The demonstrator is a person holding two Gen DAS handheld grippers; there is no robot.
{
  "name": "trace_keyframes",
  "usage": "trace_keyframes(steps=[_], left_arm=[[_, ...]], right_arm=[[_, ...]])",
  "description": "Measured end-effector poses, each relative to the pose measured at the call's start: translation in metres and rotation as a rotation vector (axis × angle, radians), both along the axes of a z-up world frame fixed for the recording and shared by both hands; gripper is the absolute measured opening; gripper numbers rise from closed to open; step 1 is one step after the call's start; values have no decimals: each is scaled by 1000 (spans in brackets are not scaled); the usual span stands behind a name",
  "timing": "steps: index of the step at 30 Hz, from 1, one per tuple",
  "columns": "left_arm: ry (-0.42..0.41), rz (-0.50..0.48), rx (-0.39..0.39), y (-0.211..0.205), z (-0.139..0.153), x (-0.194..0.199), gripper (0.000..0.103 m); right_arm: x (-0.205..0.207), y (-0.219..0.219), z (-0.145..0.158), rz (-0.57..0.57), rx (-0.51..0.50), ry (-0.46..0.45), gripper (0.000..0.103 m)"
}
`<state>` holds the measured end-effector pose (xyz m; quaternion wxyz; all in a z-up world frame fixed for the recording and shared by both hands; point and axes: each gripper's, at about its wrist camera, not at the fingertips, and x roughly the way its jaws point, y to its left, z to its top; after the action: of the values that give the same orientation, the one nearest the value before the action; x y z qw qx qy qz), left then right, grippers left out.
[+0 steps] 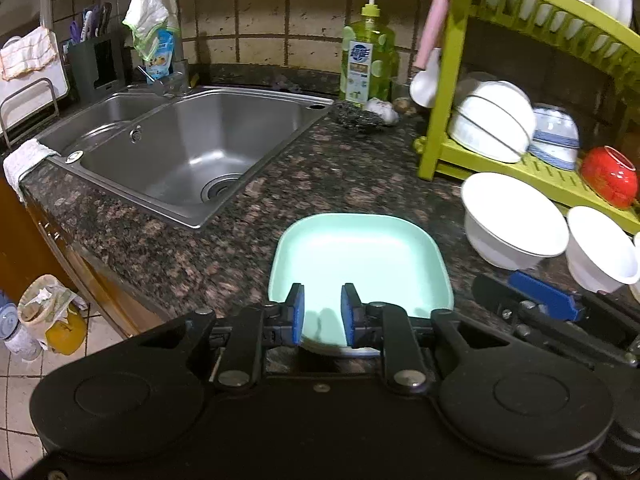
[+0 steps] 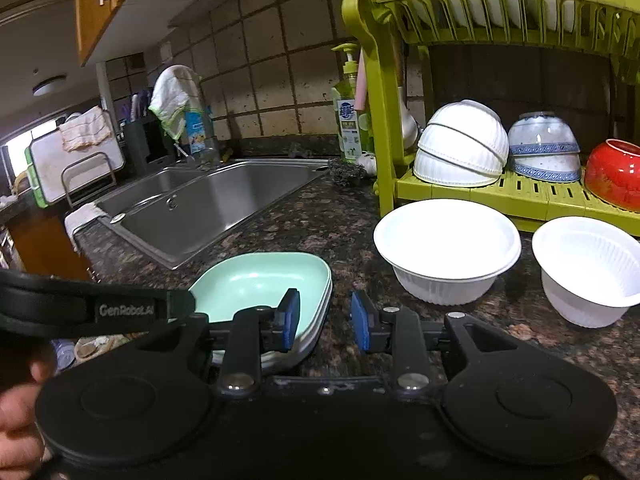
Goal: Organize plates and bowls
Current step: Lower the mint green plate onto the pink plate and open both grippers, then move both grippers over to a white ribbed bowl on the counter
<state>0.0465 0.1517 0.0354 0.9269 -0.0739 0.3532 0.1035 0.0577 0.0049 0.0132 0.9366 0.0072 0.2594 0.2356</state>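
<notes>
Left tool (image 1: 322, 314) open over mint plate (image 1: 360, 256).

Bare counter (image 1: 280, 184) lies open left of the dish rack (image 2: 384, 120); two white bowls (image 2: 446, 248) block the rack's front.

Mint-green plate (image 1: 360, 256), speckled brown counter (image 1: 280, 184)

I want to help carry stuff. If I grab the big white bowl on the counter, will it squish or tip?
The white bowl looks thin and ribbed like throwaway plastic, so it is probably light and may flex if squeezed. Its rim is wider than its base, so pushing the rim might tip it. It appears empty, so it would likely slide easily.
</notes>
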Motion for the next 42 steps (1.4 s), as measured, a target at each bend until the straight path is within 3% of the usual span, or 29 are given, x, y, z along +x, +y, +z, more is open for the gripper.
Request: trace_keyframes(steps=[2, 12, 17, 24, 31, 42], left_arm=[[-6, -7, -5, -6, 2, -5, 47], [-1, -60, 50, -51, 0, -21, 48], [6, -118, 69, -81, -2, -23, 48], [11, -216, 80, -133, -3, -17, 48], [-11, -308, 70, -187, 4, -7, 49], [-20, -404, 21, -253, 23, 27, 49]], right_arm=[[-6, -6, 1, 9, -6, 0, 33], [-33, -52, 2, -22, -49, -3, 48], [-46, -84, 1, -58, -87, 3, 64], [-61, -131, -4, -148, -154, 30, 69], [-63, -193, -10, -288, -155, 101, 68], [-53, -280, 26, -498, -39, 57, 68]])
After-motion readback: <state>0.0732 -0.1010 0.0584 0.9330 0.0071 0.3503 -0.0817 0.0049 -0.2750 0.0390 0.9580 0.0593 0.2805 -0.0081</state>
